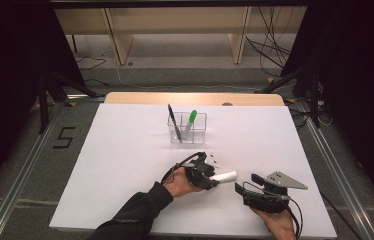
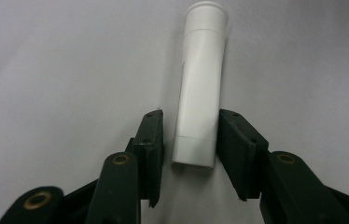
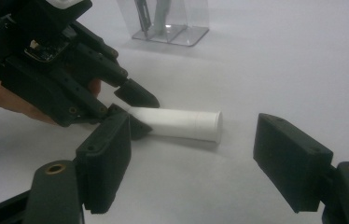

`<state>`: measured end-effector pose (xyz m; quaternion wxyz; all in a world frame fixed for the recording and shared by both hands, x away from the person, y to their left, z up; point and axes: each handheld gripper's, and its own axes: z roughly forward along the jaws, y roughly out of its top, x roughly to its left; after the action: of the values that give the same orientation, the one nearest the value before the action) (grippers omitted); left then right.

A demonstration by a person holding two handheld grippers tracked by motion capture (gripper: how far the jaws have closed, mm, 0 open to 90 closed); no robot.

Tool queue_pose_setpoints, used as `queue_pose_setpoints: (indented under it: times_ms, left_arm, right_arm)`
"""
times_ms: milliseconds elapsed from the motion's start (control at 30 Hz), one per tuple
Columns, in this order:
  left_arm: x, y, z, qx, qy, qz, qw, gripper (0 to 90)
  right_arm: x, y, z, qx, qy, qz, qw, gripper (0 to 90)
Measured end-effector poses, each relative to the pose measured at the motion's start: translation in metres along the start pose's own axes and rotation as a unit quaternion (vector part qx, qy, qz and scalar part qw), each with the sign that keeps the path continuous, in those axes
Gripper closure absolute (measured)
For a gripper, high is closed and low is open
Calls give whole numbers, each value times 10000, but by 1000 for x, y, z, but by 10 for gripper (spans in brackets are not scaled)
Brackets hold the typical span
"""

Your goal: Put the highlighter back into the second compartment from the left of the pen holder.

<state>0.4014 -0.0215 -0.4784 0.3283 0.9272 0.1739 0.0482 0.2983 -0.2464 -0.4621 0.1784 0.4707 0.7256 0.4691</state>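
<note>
Left hand-held gripper (image 2: 190, 154): jaws straddle the tail end of the white tube (image 2: 200, 88), which lies flat on the white table (image 2: 46, 70). The right pad looks to be touching the tube's side; on the left a thin gap shows between pad and tube. Reading: the jaws bracket the tube without pinching it. In the high view this gripper (image 1: 214, 181) sits at the near centre of the table, with the tube (image 1: 224, 176) pointing out of it toward the person's right.

To do the grasp well:
- The hold is close to the crimped end. My judgement is that the cap end will sag on lifting; sliding the jaws a little further along the body before closing would balance it better.
- Keep the pads square to the tube so it does not roll out.
- Squeeze only until both pads bear; the tube looks soft and may dent.
- Lift straight up before any swing toward the clear organizer (image 1: 187, 128), which stands further back and holds a black pen (image 1: 173, 121) and a green-capped marker (image 1: 190, 121).

Right hand-held gripper (image 3: 191, 163): jaws spread wide, nothing between them, resting just beside the tube's cap end (image 3: 212, 126). Hold it there, clear of the lift path.
</note>
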Motion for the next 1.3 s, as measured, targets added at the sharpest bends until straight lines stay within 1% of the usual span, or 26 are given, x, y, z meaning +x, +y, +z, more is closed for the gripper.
queue_pose_setpoints:
  times_ms: [233,400,967,1300]
  left_arm:
    - [-2,3,1,60,2,110,9999,663]
    - [-2,3,1,86,-45,119,9999,694]
    - [-1,5,1,170,-84,148,9997,704]
    - [-1,4,0,118,-77,165,9998,707]
  right_arm:
    - [0,0,0,5,8,-2,10000,284]
    - [0,-1,1,10,15,25,10000,284]
    - [-1,-3,1,24,22,-32,10000,284]
    - [-4,-3,-2,-38,-14,-19,10000,284]
